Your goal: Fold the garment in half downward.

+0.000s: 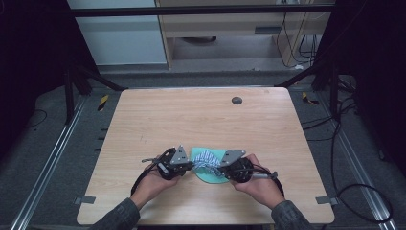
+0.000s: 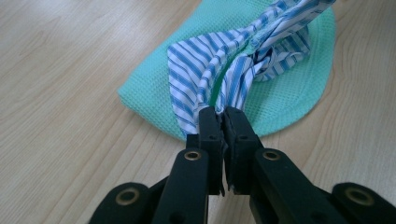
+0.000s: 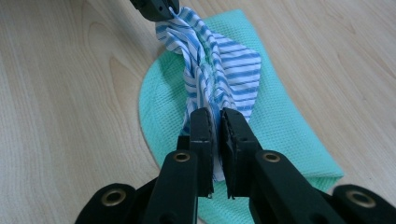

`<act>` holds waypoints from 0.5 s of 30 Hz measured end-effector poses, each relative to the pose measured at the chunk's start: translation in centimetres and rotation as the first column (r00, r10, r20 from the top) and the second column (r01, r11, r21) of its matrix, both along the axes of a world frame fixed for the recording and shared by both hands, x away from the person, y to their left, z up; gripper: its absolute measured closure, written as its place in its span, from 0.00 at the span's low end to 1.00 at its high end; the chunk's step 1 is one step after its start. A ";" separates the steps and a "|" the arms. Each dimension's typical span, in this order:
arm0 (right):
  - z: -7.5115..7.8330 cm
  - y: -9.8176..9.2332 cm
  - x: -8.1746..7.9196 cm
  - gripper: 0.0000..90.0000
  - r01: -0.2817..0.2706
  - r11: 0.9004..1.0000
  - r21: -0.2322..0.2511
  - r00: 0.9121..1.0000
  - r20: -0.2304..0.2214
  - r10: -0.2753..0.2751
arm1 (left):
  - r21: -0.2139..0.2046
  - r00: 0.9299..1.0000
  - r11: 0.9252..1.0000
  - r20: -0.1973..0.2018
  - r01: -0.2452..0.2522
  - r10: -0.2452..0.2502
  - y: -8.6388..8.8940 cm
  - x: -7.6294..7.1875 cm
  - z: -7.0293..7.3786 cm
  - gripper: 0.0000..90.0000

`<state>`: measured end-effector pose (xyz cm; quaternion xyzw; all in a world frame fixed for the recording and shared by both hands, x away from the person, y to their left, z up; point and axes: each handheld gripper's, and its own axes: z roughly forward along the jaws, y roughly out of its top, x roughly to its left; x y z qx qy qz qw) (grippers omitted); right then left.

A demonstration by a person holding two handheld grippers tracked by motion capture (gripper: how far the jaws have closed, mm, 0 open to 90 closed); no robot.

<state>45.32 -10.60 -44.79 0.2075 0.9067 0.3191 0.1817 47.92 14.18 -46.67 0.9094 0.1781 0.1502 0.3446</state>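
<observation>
- While both of my tools are clamped, the left tool [image 2: 219,114] has its jaws pressed together on one end of the striped cloth [image 2: 243,56], pinching a bunched fold right at the tips.
- My right tool [image 3: 215,116] is likewise pinching the other end of that cloth, with the fabric caught between its pads and a little hem hanging below them.
- Ahead of each tool, the striped cloth runs as a gathered, twisted band from one pair of jaws to the other (in the right gripper view I can see the left tool's tip holding the far end).
- Directly under the band, the green cloth [image 3: 289,135] lies flat on the counter [image 1: 201,120], folded, with one rounded edge and one straight edge; the striped cloth rests along its middle and touches it.
- From the high view, both hands sit close together at the near edge of the counter, left tool [image 1: 187,165] and right tool [image 1: 225,167] facing each other with the cloths [image 1: 208,165] between them.
- As I judge it, the grasping is done: both ends are secured and the striped cloth is lined up over the green one.
- What seems left is the shaping itself, whether spreading, laying down or folding the striped cloth; I cannot tell which from this moment.
</observation>
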 end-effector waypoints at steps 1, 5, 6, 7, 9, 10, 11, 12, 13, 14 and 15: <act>-0.1 0.0 -0.1 0.93 -0.004 1.000 0.000 1.000 -0.001 0.004 | -0.004 1.000 1.000 0.002 -0.001 0.001 0.0 -0.1 -0.1 0.97; -0.5 -0.1 -0.4 0.93 -0.003 1.000 0.005 1.000 -0.009 0.003 | 0.005 1.000 1.000 0.011 0.003 -0.003 0.1 -0.4 -0.3 0.99; -0.5 -0.2 -0.4 0.93 -0.005 1.000 0.006 1.000 -0.007 0.005 | 0.001 1.000 1.000 0.009 0.004 -0.004 0.1 -0.4 -0.3 0.99; -0.6 -0.2 -0.5 0.94 -0.007 1.000 0.007 1.000 -0.008 0.007 | -0.004 1.000 1.000 0.008 0.003 -0.003 0.1 -0.5 -0.4 0.99; -0.7 -0.2 -0.6 0.94 -0.010 1.000 0.010 1.000 -0.008 0.011 | 0.002 1.000 1.000 0.016 0.003 -0.003 0.1 -0.7 -0.4 1.00; -0.7 -0.3 -0.8 0.94 -0.011 1.000 0.010 1.000 -0.014 0.012 | 0.007 1.000 1.000 0.013 0.005 -0.005 0.2 -0.8 -0.4 1.00; -0.8 -0.3 -0.9 0.94 -0.014 1.000 0.009 1.000 -0.013 0.014 | 0.006 1.000 1.000 0.010 0.008 -0.008 0.2 -0.8 -0.5 1.00; -0.8 -0.3 -0.9 0.95 -0.014 1.000 0.010 1.000 -0.015 0.014 | 0.002 1.000 1.000 0.005 0.006 -0.006 0.3 -0.9 -0.6 1.00; -0.9 -0.3 -1.1 0.95 -0.019 1.000 0.013 1.000 -0.018 0.019 | 0.008 1.000 1.000 0.004 0.011 -0.011 0.3 -1.0 -0.7 1.00; -1.0 -0.3 -1.2 0.95 -0.019 1.000 0.012 1.000 -0.020 0.019 | 0.013 1.000 1.000 0.003 0.011 -0.011 0.3 -1.1 -0.8 1.00; -1.2 -0.3 -1.3 0.96 -0.027 1.000 0.009 0.999 -0.023 0.028 | 0.012 1.000 1.000 0.000 0.008 -0.008 0.3 -1.2 -0.9 1.00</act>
